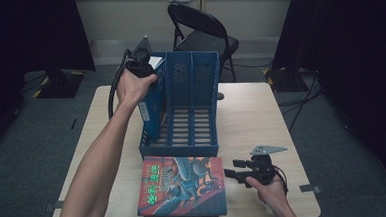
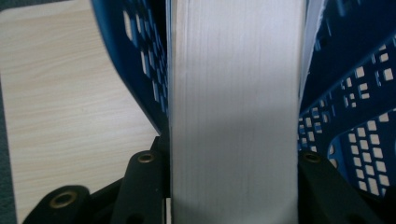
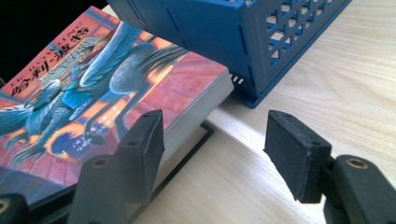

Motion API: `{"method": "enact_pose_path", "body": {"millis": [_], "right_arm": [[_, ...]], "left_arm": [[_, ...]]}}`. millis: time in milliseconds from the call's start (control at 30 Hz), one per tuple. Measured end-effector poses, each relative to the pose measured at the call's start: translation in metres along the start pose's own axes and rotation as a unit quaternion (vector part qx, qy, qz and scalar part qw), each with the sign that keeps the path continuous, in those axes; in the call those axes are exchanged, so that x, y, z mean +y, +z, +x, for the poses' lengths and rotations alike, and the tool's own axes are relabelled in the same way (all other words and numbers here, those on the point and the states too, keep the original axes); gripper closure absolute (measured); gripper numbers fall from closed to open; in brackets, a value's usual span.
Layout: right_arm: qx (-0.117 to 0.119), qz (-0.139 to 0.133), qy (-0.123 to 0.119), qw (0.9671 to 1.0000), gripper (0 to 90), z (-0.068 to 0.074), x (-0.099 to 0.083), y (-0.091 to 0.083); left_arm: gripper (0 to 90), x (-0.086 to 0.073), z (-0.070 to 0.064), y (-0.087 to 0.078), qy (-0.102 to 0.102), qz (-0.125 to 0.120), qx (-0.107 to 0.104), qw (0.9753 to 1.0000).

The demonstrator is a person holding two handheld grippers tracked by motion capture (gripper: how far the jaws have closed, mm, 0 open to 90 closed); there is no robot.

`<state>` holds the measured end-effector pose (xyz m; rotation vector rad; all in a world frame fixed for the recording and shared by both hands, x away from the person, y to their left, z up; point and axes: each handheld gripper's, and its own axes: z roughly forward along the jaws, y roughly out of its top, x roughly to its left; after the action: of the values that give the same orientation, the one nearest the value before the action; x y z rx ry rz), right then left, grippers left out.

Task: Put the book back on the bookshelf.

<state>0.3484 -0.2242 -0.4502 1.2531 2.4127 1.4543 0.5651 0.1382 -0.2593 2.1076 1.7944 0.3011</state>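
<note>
A blue three-slot file rack [image 1: 193,106] stands mid-table. My left gripper [image 1: 142,66] is at the rack's top left corner, shut on a thick book [image 1: 149,113] that stands upright in the leftmost slot. In the left gripper view the book's pale page edge [image 2: 233,107] runs between my jaws, with the rack's walls [image 2: 140,60] on both sides. A red and blue illustrated book [image 1: 182,186] lies flat in front of the rack, on top of a dark book [image 3: 187,151]. My right gripper [image 1: 237,170] is open beside the illustrated book's [image 3: 93,79] right edge, holding nothing.
The wooden table [image 1: 254,115] has bare surface right of the rack [image 3: 233,37] and at its left side. A black folding chair [image 1: 202,33] stands behind the table. Dark curtains hang at both sides of the room.
</note>
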Motion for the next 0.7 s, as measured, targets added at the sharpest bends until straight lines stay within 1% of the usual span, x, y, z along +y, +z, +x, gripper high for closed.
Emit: {"method": "enact_pose_path", "body": {"millis": [67,267,300,367,400,467,600,700], "right_arm": [[0.000,-0.001,0.001,1.0000,37.2,-0.001,0.000,-0.001],[0.000,0.001,-0.002,1.0000,37.2,0.000,0.000,0.000],[-0.001,0.001,-0.002,1.0000,37.2,0.000,0.000,0.000],[0.000,0.000,-0.002,1.0000,37.3,0.000,0.000,-0.001],[-0.001,0.000,-0.002,1.0000,37.2,0.000,0.000,-0.001],[-0.001,0.001,-0.001,1.0000,37.2,0.000,-0.001,0.000],[0.000,-0.001,-0.002,1.0000,37.3,0.000,-0.001,-0.001],[0.000,0.001,-0.003,1.0000,37.3,0.001,-0.001,0.000]], "left_arm": [[61.1,-0.001,0.001,0.002,-0.003,-0.002,0.000,1.0000],[61.0,-0.001,0.002,0.008,-0.011,0.002,0.007,0.9999],[61.1,-0.001,0.002,0.009,-0.009,0.006,0.007,0.9999],[61.0,-0.002,0.002,0.012,-0.010,0.007,0.007,0.9999],[61.0,-0.002,0.003,0.014,-0.015,0.010,0.004,0.9998],[61.0,-0.002,0.004,0.016,-0.015,0.012,0.005,0.9998],[60.9,-0.005,0.006,0.018,-0.017,0.003,0.006,0.9998],[60.7,-0.006,0.005,0.018,-0.010,0.004,0.004,0.9999]]}}
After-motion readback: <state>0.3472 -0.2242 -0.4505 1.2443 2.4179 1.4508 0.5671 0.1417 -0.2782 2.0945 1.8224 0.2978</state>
